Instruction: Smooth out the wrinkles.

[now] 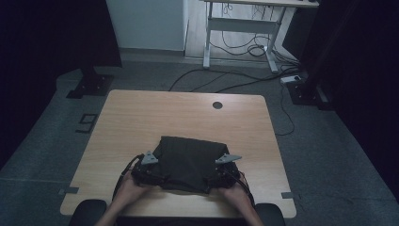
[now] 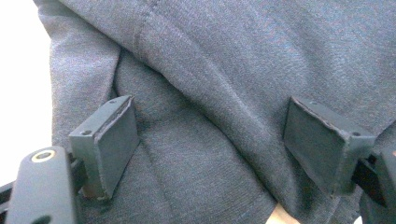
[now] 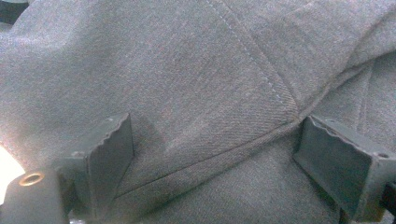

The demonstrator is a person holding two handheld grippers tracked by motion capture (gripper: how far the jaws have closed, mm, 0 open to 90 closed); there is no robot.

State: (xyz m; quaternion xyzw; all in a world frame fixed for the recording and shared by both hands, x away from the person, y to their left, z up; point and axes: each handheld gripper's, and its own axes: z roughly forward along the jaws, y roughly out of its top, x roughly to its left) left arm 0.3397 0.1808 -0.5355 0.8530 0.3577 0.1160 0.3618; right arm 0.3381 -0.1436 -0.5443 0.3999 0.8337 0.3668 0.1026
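A dark grey folded garment (image 1: 189,161) lies on the near half of the wooden table (image 1: 141,117). My left gripper (image 1: 149,170) sits at the garment's near left corner and my right gripper (image 1: 220,173) at its near right corner. In the left gripper view the jaws stand wide apart over the cloth (image 2: 210,116), with a seam and folds between them; the left gripper (image 2: 210,149) is open. In the right gripper view the right gripper (image 3: 215,163) is open too, its pads (image 3: 112,158) pressed against the fabric (image 3: 187,93) on either side of a stitched fold.
The far half of the table is bare wood with a round cable hole (image 1: 217,105). Behind the table stand a white desk frame (image 1: 244,28) and loose cables (image 1: 244,77) on the grey floor. Dark stands (image 1: 91,82) flank the table.
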